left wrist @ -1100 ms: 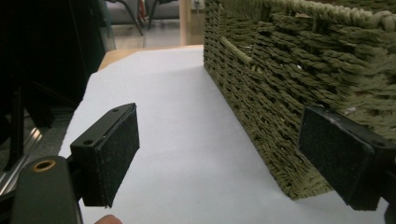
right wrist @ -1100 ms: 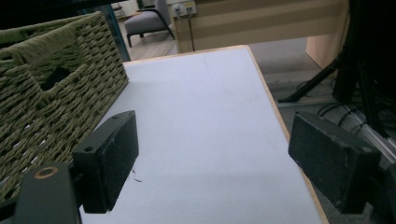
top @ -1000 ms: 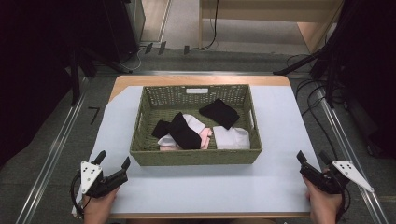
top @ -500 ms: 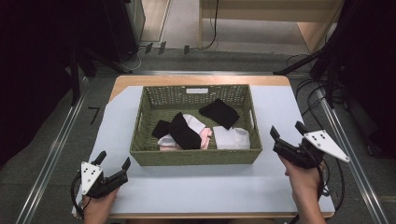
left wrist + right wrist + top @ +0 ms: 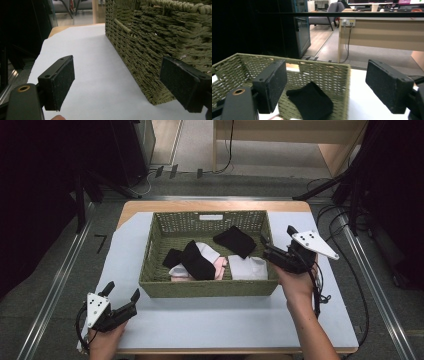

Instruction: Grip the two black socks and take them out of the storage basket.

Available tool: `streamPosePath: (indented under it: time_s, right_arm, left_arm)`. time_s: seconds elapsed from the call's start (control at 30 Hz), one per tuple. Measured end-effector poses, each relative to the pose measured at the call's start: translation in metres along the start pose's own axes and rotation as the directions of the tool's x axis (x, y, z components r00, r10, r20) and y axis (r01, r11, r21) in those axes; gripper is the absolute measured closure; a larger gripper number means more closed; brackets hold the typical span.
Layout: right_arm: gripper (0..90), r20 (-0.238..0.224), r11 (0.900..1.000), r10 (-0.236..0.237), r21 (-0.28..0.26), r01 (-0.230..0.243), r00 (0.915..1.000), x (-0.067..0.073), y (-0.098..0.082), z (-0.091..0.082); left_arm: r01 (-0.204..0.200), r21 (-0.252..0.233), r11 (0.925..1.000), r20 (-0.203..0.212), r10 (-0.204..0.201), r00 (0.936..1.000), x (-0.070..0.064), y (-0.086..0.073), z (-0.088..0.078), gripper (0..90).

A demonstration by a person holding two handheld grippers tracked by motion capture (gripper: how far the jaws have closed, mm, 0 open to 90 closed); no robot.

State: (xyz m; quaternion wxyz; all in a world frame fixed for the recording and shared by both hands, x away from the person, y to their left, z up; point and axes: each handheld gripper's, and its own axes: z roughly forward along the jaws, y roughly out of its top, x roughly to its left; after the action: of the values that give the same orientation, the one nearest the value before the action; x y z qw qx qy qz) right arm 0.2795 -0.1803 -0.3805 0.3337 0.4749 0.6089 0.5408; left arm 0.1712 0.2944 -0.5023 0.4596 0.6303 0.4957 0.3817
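High view: green woven basket (image 5: pixel 210 287) sits mid-table on the white table cover (image 5: pixel 225 325). Inside: a black folded cloth (image 5: pixel 235 241) toward the far right corner, a second black cloth (image 5: pixel 192 261) lying across white cloth (image 5: pixel 207 251) and pink cloth (image 5: pixel 220 267) near the middle, another white folded piece (image 5: pixel 247 267) at the near right. Right gripper (image 5: pixel 267 251) hovers at the basket's right rim, pointing in toward the contents, jaws apart, nothing between them. Left gripper (image 5: pixel 122 292) rests low at the table's near left corner, just outside the basket's near left corner, jaws apart, empty.

Left gripper view: both pads spread wide. Basket wall (image 5: pixel 160 47) runs along the right side, its corner standing on the table cover (image 5: pixel 95 75) just ahead of the right pad. Nothing clamped.

Right gripper view: jaws wide, empty. Camera looks over the basket rim (image 5: pixel 322 65). Black folded cloth (image 5: pixel 310 101) lies on the basket floor, between and below the pads, not touching them. Desk (image 5: pixel 382 30) and floor cables in the background.
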Motion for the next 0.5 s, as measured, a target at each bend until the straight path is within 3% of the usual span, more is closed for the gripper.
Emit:
streamPosePath:
  time_s: [0.2, 0.5]
  right_arm:
    - [17.3, -0.024, 1.000, -0.017, 0.018, 0.017, 0.9996, 0.019, 0.006, 0.021]
    - [17.3, -0.040, 0.997, -0.057, 0.056, 0.059, 0.9976, 0.037, 0.006, 0.042]
  left_arm:
    - [-0.009, 0.006, 0.9999, 0.002, 0.009, 1.0000, 0.000, 0.000, 0.000, 14.5]
    - [-0.010, 0.007, 0.9999, 0.007, 0.010, 0.9999, 0.000, 0.000, 0.001, 14.6]
